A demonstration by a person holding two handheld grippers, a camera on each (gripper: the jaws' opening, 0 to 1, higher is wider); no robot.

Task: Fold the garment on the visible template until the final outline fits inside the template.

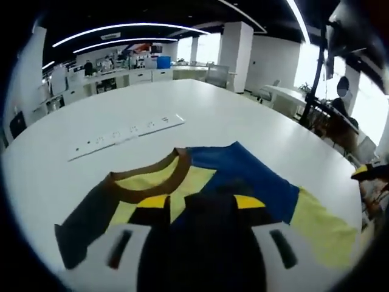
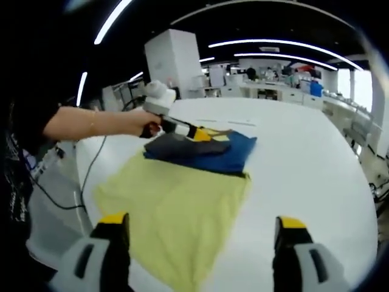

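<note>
The garment (image 1: pixel 194 182) is a yellow T-shirt with a brown collar (image 1: pixel 152 181), a dark brown sleeve (image 1: pixel 85 225) and a blue part (image 1: pixel 249 170), and it lies on the white table (image 1: pixel 182 103). My left gripper (image 1: pixel 200 202) is over the shirt with dark fabric bunched between its yellow-tipped jaws. In the right gripper view the left gripper (image 2: pixel 197 134) rests on a dark fold (image 2: pixel 182 146) laid over the blue part (image 2: pixel 228 157). The yellow body (image 2: pixel 176 201) spreads toward my right gripper (image 2: pixel 202 222), which is wide open above the hem. The right gripper's tip (image 1: pixel 368 172) shows at the far right.
A long white strip with small markings (image 1: pixel 127 131) lies on the table beyond the collar. A person's forearm (image 2: pixel 91 121) holds the left gripper, and a cable (image 2: pixel 85 182) hangs off the table edge. Desks, chairs and a pillar (image 1: pixel 237 55) stand in the background.
</note>
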